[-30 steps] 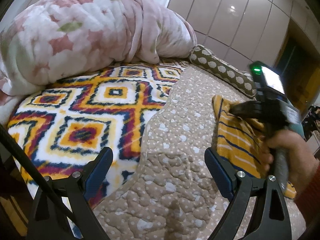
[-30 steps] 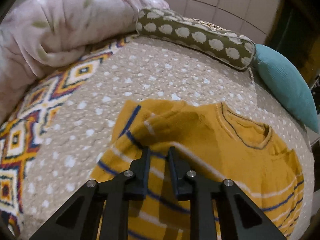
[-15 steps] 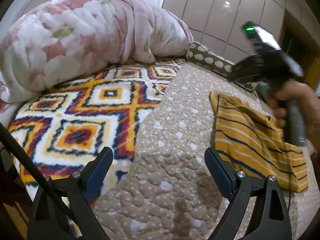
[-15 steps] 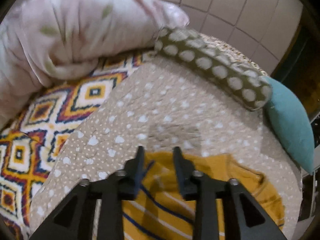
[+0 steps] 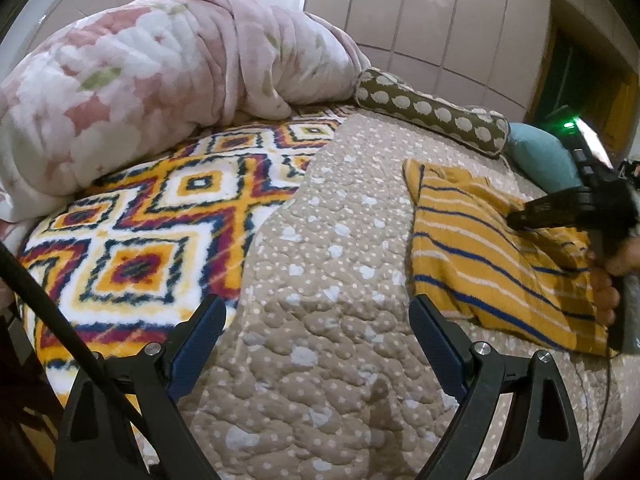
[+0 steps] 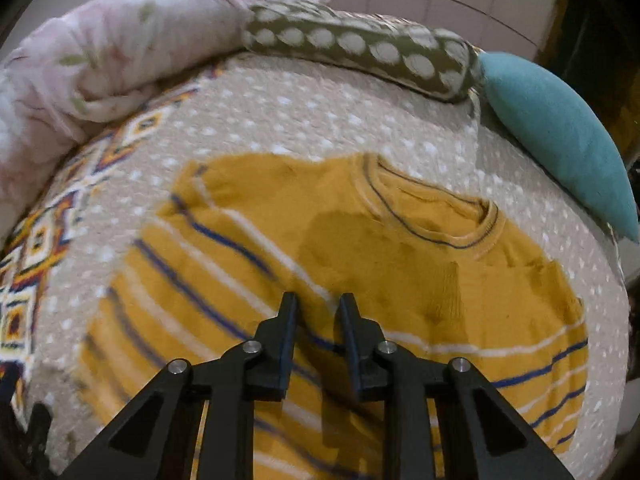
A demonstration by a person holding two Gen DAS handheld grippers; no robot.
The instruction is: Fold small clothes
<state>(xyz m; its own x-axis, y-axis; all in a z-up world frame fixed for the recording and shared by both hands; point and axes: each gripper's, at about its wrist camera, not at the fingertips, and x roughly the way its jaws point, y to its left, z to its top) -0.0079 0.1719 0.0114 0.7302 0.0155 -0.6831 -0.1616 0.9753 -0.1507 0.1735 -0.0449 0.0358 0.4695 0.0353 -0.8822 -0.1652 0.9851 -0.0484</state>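
A mustard sweater (image 6: 400,248) with blue and white stripes lies flat on the beige quilt (image 5: 340,240), collar toward the pillows, its left side folded in. My right gripper (image 6: 318,304) hovers over the sweater's chest; its jaws are closing with a narrow gap and no cloth between them. In the left wrist view the same sweater (image 5: 492,248) lies at the right, with the right gripper (image 5: 516,220) and the hand (image 5: 608,280) holding it above the garment. My left gripper (image 5: 316,312) stands wide open over bare quilt, left of the sweater and holding nothing.
A pink floral duvet (image 5: 140,92) is heaped at the back left beside a bright diamond-pattern blanket (image 5: 160,232). A brown spotted bolster (image 6: 360,52) and a teal cushion (image 6: 560,132) lie behind the sweater. A black cable (image 5: 48,312) crosses the lower left.
The right gripper let go of the sweater's sleeve, swung toward the garment's far edge, then came back over its chest. The left gripper drifted slightly, still wide open.
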